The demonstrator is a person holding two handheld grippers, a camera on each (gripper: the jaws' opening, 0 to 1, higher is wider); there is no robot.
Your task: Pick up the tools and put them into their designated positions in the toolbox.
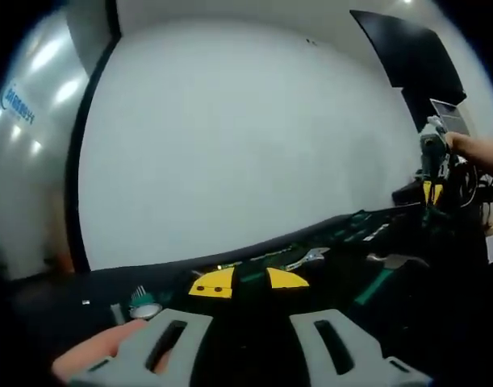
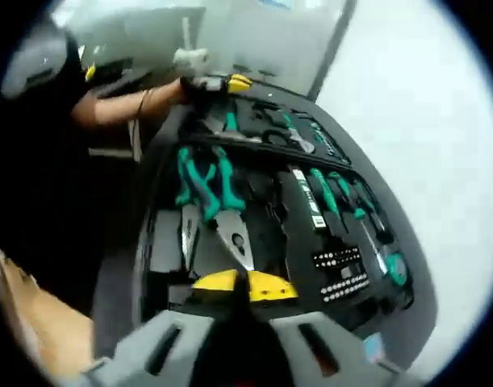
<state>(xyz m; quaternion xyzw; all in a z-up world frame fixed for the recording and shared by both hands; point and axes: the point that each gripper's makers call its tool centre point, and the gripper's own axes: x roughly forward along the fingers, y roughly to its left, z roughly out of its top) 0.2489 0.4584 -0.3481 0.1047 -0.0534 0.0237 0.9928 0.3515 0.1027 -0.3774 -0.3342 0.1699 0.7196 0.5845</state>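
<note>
A person works over an open toolbox (image 2: 161, 242) with a two-jaw gripper in each hand. In the right gripper view, the right gripper (image 2: 244, 284) hangs above the near end of the box, its yellow-tipped jaws brought close together, with only a thin dark slit between the tips; whether anything is pinched there cannot be told. Just beyond the tips lie two pairs of green-handled pliers (image 2: 216, 201), noses pointing back toward the jaws, seated in the black foam. To the right of the tips sit rows of small bits (image 2: 340, 272), and beyond them green-handled screwdrivers (image 2: 336, 196) rest in their slots, with a green round tool (image 2: 395, 268) at the right edge of the tray. Far ahead of the jaws, at the opposite end of the box, the left gripper (image 2: 222, 82) shows with the person's forearm (image 2: 121, 106) reaching in from the left. In the left gripper view, the left gripper (image 1: 248, 282) is held low over a dark surface, its yellow tips set narrowly apart with a dark gap between them and nothing seen in it. Past the tips to the right a silver wrench (image 1: 307, 259) and a hammer (image 1: 389, 270) lie among green-handled tools. A small round green-and-silver piece (image 1: 144, 308) sits left of the jaws, beside the person's fingertip (image 1: 97, 351). Far to the right, a hand (image 1: 472, 151) holds up the other gripper against a white wall (image 1: 246, 137).
</note>
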